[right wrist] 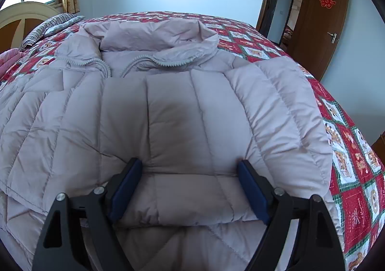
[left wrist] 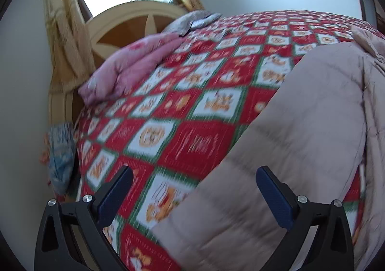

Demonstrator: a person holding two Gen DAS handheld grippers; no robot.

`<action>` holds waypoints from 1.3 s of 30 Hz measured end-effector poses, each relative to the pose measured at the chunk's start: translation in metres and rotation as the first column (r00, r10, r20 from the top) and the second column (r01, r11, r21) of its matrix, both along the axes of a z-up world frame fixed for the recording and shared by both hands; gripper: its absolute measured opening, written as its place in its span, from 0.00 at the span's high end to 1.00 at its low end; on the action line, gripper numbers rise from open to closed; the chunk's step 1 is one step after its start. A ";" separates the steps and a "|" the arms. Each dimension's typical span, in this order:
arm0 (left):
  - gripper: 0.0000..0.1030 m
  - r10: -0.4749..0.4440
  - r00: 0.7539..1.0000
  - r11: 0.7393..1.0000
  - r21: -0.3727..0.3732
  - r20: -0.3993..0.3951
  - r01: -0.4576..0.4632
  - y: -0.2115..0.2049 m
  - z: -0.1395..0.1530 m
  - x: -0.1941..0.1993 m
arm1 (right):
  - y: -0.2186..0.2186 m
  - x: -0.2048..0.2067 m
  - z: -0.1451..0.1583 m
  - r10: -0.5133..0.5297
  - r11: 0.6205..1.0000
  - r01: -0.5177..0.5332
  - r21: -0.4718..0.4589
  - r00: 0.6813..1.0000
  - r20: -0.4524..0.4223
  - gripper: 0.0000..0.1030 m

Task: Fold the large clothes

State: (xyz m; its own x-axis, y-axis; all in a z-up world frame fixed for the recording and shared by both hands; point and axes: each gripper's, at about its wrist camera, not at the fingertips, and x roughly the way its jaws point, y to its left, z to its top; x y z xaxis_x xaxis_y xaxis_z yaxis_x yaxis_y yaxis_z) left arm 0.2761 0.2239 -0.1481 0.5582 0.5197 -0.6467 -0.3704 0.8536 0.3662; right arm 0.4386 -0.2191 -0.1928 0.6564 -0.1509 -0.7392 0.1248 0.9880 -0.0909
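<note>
My right claw (right wrist: 190, 167) straddles a folded sleeve (right wrist: 187, 126) of the jacket (right wrist: 60, 126), spread wide, pads touching its sides. My left claw (left wrist: 195, 176) hangs open above the bedspread (left wrist: 192, 93).

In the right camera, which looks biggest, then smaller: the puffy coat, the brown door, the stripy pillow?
1. puffy coat, though it is nearest the camera
2. brown door
3. stripy pillow
</note>
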 end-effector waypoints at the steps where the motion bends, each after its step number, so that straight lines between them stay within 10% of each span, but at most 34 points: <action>1: 0.01 0.020 1.000 0.999 -0.025 -0.003 -0.020 0.007 -0.004 -0.007 | 0.000 0.000 0.000 0.000 1.000 0.000 0.000 1.000 0.001 0.18; 8: 0.01 0.044 0.999 0.969 -0.241 -0.021 -0.048 0.020 -0.029 -0.026 | 0.000 -0.001 0.001 -0.004 1.000 0.004 -0.005 1.000 0.005 0.17; 12: 0.03 0.020 1.000 0.971 -0.239 -0.017 -0.024 0.006 -0.039 -0.021 | -0.002 -0.003 0.001 -0.003 1.000 0.003 -0.005 1.000 0.008 0.16; 17: 0.88 -0.037 0.999 0.984 -0.176 -0.009 0.035 -0.013 -0.031 -0.016 | -0.003 -0.003 0.002 -0.002 1.000 0.002 -0.006 1.000 0.011 0.16; 30: 0.96 -0.129 0.978 0.991 0.061 0.163 0.121 -0.041 0.071 0.019 | -0.021 -0.031 0.032 0.046 0.999 -0.047 0.024 0.998 0.033 0.16; 39: 0.96 -0.335 0.917 0.934 0.204 0.216 0.293 -0.155 0.118 0.072 | -0.044 -0.043 0.039 0.019 0.999 -0.017 -0.044 0.998 0.054 0.16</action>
State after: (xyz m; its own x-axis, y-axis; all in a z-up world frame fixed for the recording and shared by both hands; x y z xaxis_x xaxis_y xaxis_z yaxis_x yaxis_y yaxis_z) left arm 0.3477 0.0689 -0.0299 0.8390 0.3788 -0.3906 -0.1890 0.8760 0.4437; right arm 0.3954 -0.2632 -0.1535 0.6986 -0.1701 -0.6950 0.1128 0.9854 -0.1277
